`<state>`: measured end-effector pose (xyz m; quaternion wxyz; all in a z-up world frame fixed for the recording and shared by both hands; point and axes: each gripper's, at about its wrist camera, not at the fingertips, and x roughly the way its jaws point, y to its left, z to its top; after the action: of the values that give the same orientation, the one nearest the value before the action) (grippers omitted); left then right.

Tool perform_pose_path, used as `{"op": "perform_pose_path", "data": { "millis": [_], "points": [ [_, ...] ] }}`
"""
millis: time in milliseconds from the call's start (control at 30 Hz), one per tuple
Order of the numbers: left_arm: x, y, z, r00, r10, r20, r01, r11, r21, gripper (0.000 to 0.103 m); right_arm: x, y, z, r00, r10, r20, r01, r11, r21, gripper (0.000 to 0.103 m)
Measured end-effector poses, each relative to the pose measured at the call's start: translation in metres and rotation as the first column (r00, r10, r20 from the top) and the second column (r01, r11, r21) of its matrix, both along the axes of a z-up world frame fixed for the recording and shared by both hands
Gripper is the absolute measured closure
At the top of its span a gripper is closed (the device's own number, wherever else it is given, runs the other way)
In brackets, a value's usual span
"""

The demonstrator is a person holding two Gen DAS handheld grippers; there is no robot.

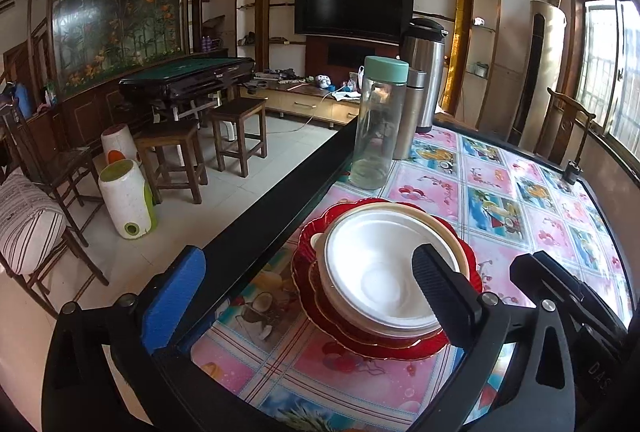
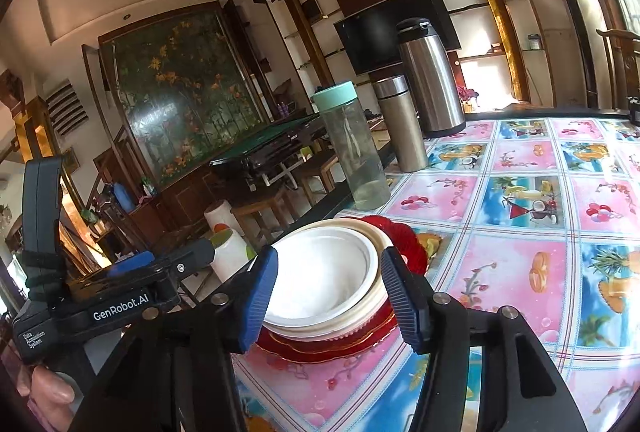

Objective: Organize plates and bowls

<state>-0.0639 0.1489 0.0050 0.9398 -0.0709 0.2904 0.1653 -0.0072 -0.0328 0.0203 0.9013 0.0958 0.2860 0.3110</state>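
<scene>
Jaws spread, both grippers (image 1: 308, 296) (image 2: 328, 296) over stacked bowls (image 1: 380, 272)

White bowl's (image 1: 376, 268) near rim behind a black finger, red plates (image 2: 352, 344) mostly covered by bowls.

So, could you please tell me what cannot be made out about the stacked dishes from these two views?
- How many red plates: both views, the bowls and overlapping rims hide it.
- Near rim of the white bowl: left wrist view, a finger of the left hand-held gripper covers it.
- Stack's near side: right wrist view, behind the right hand-held gripper.
</scene>
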Motion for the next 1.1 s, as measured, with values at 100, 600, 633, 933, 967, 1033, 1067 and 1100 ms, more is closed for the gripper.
{"op": "perform_pose_path", "data": {
  "millis": [100,600,633,933,967,1033,1067,1100],
  "points": [
    [-0.004,0.001,0.002,1.0,-0.003,0.011,0.003,1.0,0.007,0.0,-0.001,0.008,0.001,1.0,0.001,-0.005,-0.001,1.0,-0.003,0.046],
    [-0.015,0.001,-0.002,1.0,-0.026,0.017,0.026,1.0,0.006,0.0,0.003,0.016,-0.001,0.997,-0.055,-0.045,0.055,0.998,-0.012,0.046],
    [-0.014,0.001,-0.003,0.999,-0.03,0.01,0.03,1.0,0.006,0.0,0.003,0.016,-0.001,0.997,-0.056,-0.046,0.055,0.998,-0.011,0.046],
    [-0.011,-0.003,-0.008,0.998,-0.06,-0.019,0.06,0.998,-0.002,0.0,0.003,0.014,-0.002,0.997,-0.059,-0.056,0.059,0.998,-0.01,0.046],
    [-0.011,-0.004,-0.008,0.998,-0.058,-0.021,0.058,0.998,-0.001,0.0,0.003,0.014,-0.003,0.996,-0.061,-0.058,0.061,0.998,-0.01,0.046],
    [-0.01,-0.003,-0.008,0.998,-0.057,-0.026,0.057,0.998,-0.001,0.0,0.004,0.013,-0.004,0.996,-0.064,-0.06,0.064,0.998,-0.008,0.046],
    [-0.01,-0.003,-0.009,0.998,-0.057,-0.028,0.057,0.998,-0.001,0.0,0.004,0.012,-0.004,0.996,-0.063,-0.063,0.063,0.998,-0.006,0.046],
    [-0.01,-0.003,-0.009,0.998,-0.056,-0.03,0.056,0.998,-0.001,0.0,0.004,0.012,-0.004,0.996,-0.064,-0.064,0.064,0.998,-0.005,0.046]
  ]
}}
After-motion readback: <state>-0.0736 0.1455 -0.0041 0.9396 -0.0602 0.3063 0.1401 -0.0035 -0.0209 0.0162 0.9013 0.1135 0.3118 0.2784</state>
